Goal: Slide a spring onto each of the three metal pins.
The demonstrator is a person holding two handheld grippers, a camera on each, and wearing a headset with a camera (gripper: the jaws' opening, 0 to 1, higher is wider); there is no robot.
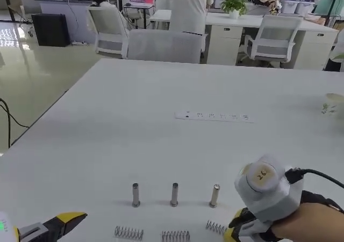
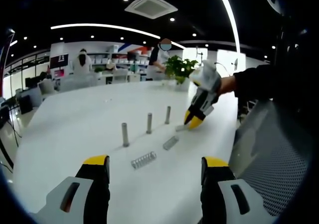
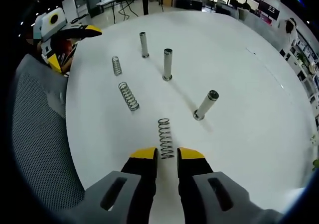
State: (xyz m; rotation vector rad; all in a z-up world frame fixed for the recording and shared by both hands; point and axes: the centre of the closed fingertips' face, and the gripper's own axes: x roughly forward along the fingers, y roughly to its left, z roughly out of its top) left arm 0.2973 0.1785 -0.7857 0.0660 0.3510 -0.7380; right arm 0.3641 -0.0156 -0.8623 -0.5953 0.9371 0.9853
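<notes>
Three upright metal pins (image 1: 135, 194) (image 1: 174, 194) (image 1: 215, 196) stand in a row near the white table's front edge, all bare. Three springs lie flat in front of them: left spring (image 1: 129, 233), middle spring (image 1: 176, 235), right spring (image 1: 216, 227). My right gripper (image 3: 168, 154) has its yellow-tipped jaws drawn close on the near end of the right spring (image 3: 164, 137), which still rests on the table beside the nearest pin (image 3: 205, 105). My left gripper (image 2: 154, 167) hovers wide open and holds nothing, short of the left spring (image 2: 143, 160) and left pin (image 2: 125, 134).
A white power strip (image 1: 214, 116) lies mid-table beyond the pins. A grey mesh chair (image 3: 40, 134) sits close at the table's near edge. A small cup (image 1: 333, 103) stands at the far right. Office chairs, desks and a person stand behind the table.
</notes>
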